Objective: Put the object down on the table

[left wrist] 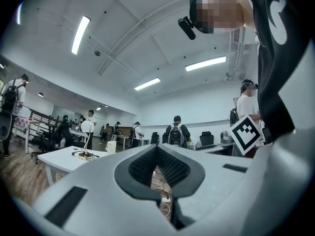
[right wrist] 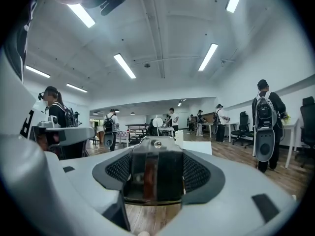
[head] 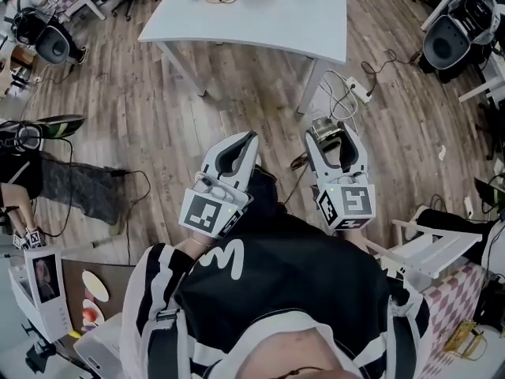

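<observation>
Though well short of white table, right gripper jaws clamped on shiny metal object. Jaws of left gripper pressed together, empty.

No words or numbers were legible. The left gripper and right gripper bore only square black-and-white markers; the person's black shirt carried a white M-shaped mark.

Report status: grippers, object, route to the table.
Left gripper shut, empty. Right gripper shut on shiny dark metal piece, over wooden floor. White table ahead; white power strip by its leg.
</observation>
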`<state>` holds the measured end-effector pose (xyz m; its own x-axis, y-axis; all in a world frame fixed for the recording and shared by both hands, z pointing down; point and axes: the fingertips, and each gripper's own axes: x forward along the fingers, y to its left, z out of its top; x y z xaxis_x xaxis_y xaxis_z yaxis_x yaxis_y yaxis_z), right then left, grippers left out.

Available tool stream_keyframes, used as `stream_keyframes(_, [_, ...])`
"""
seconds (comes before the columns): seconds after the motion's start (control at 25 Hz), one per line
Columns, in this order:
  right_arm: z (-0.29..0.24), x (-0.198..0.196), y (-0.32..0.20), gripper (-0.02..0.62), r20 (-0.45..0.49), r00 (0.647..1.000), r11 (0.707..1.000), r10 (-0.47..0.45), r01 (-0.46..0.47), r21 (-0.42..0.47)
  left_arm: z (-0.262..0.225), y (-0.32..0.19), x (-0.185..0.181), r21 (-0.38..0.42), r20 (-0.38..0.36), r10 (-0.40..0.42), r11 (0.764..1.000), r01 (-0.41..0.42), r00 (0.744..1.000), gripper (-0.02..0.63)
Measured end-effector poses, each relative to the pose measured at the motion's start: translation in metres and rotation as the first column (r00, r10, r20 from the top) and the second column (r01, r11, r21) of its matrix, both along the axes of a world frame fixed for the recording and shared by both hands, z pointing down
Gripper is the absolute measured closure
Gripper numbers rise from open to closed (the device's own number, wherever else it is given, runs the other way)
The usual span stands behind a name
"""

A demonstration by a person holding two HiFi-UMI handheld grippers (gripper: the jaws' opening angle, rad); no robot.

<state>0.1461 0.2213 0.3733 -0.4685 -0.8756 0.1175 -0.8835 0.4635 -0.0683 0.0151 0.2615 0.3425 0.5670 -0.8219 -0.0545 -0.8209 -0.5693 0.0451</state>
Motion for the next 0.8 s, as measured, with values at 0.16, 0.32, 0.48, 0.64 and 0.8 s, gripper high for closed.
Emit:
stream_keyframes(0.16, [0.005,-0.003,-0.015,0.285,0.010,1.000,1.000,0.011,-0.011,-0.023,0.000,-0.017,-0.005,0.007,-0.006,0.005,1.000,-0.005,1.000,0.601])
stream_keyframes(0.32, [0.008,0.004,-0.033,0.285,0.010,0.999,0.999,0.037,-0.037,-0.020,0.006,-0.041,0.001,0.002,-0.015,0.033,0.999,-0.033,0.999,0.601])
stream_keyframes(0.48, [0.007,0.004,-0.060,0.285,0.012,0.998,0.998,0.060,-0.060,-0.010,0.004,-0.070,0.004,0.022,-0.017,0.068,0.997,-0.067,0.998,0.601])
stream_keyframes(0.64, [0.008,0.001,-0.100,0.285,0.010,0.996,0.996,0.084,-0.084,-0.013,0.007,-0.114,0.000,0.012,-0.019,0.095,0.995,-0.095,0.995,0.601])
stream_keyframes(0.8, [0.001,-0.005,-0.147,0.285,0.020,0.994,0.994,0.105,-0.105,-0.005,-0.001,-0.164,-0.007,0.023,-0.017,0.115,0.993,-0.115,0.993,0.601])
